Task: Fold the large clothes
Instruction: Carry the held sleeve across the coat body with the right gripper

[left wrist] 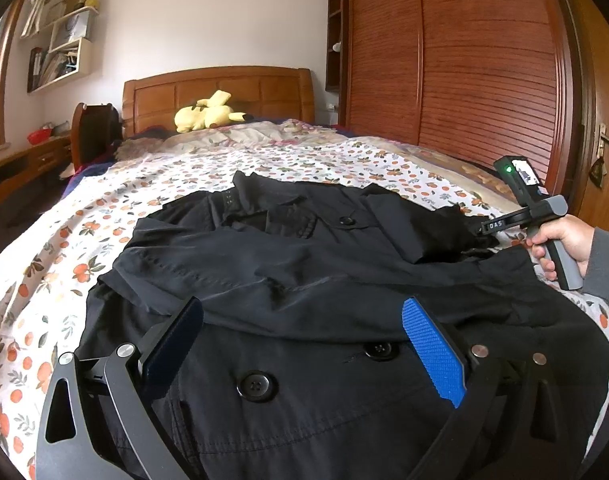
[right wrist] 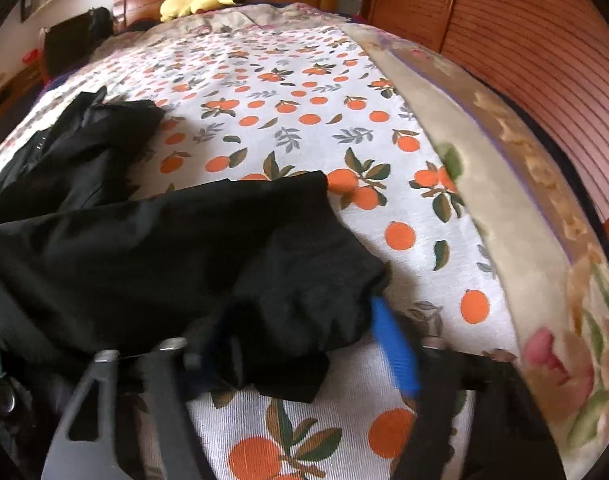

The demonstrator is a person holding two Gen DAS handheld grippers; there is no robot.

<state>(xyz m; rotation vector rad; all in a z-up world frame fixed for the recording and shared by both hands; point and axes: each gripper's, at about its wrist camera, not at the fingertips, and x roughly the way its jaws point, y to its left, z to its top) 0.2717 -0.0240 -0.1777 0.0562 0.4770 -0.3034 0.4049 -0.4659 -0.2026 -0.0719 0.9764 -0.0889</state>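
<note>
One black coat [left wrist: 304, 264] lies spread on orange-print bedsheet [left wrist: 152, 184], near end of bed. L gripper [left wrist: 304, 344] spread wide over coat front, pinching nothing. R gripper [right wrist: 300, 336] at coat's right side, fingers straddling bunched sleeve [right wrist: 304, 300]; can't tell if pads press it.

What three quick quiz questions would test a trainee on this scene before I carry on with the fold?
1. True or false: the left gripper is clamped on the black coat.
2. What lies by the headboard? A) a red pillow B) a yellow plush toy C) a folded towel
3. Fill in: the sleeve that reaches between the fingers of the right gripper lies on a sheet printed with ____.

Key: 1 false, its jaws stand open over the coat; 2 B; 3 oranges.
</note>
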